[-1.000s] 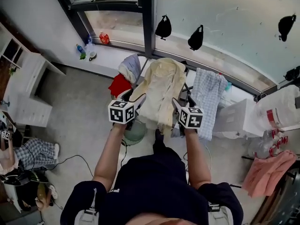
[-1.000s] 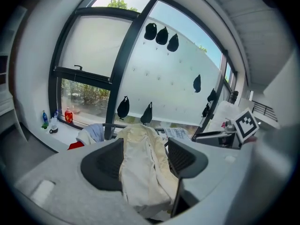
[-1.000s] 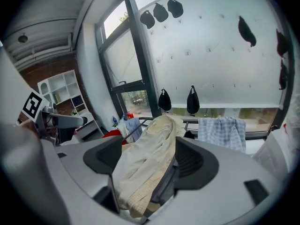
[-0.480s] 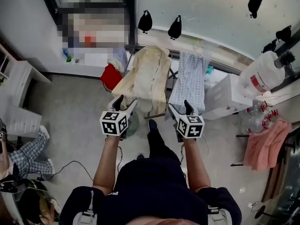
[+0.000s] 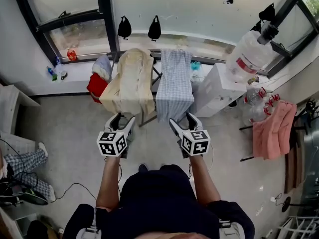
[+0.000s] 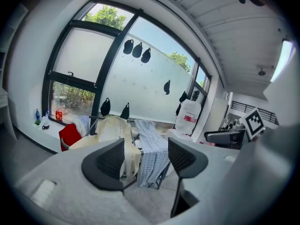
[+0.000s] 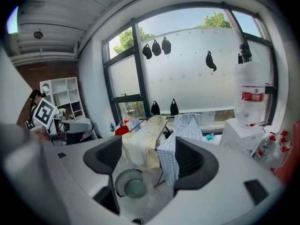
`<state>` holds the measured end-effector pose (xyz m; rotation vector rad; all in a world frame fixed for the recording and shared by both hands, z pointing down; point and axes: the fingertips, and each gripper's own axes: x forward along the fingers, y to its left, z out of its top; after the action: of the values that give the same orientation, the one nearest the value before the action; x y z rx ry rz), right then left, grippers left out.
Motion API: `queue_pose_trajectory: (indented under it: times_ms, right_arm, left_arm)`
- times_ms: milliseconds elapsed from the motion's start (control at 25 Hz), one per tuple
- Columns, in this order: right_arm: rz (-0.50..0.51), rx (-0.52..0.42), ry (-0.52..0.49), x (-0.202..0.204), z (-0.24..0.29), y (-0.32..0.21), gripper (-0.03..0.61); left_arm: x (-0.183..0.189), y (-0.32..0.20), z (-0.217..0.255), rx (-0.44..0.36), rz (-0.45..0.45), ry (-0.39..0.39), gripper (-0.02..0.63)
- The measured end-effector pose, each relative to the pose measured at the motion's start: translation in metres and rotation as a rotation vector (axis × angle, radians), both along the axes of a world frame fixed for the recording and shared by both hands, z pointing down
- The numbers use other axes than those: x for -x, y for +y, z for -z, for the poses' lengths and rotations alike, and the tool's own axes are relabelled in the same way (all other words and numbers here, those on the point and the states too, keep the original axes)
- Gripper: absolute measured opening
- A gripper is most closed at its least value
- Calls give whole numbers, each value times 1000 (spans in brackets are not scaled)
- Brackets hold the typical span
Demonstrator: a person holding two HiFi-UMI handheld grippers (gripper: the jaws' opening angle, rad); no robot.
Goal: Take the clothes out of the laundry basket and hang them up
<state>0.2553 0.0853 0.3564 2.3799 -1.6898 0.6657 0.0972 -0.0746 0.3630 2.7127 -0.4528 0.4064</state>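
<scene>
Farther from the rack (image 5: 157, 76) than before, left gripper (image 5: 123, 119) and right gripper (image 5: 182, 119) hover (both spread, empty)

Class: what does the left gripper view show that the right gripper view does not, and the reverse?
Only left gripper view: the right tool's marker cube. Only right gripper view: the green laundry basket on the floor, a white shelf unit, the left tool's marker cube. Both: a cream garment and a checked blue cloth hung side by side, behind open, empty jaws.
</scene>
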Motion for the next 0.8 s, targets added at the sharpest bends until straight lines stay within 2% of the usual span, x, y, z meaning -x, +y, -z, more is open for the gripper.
queue_pose_trajectory:
  times_ms: [240,480,800]
  right_arm:
    - [21,-62,-25,1,3,59,353]
    - [67,-74,-39,5,1,133,353]
    - [170,-83,-50,21,-6,197,353]
  left_arm:
    - [-5,68,1,-33,-5,-20,285]
    - [-8,162,8,-50,12,-24,285]
    - [20,253,4,-53,98,-60,285]
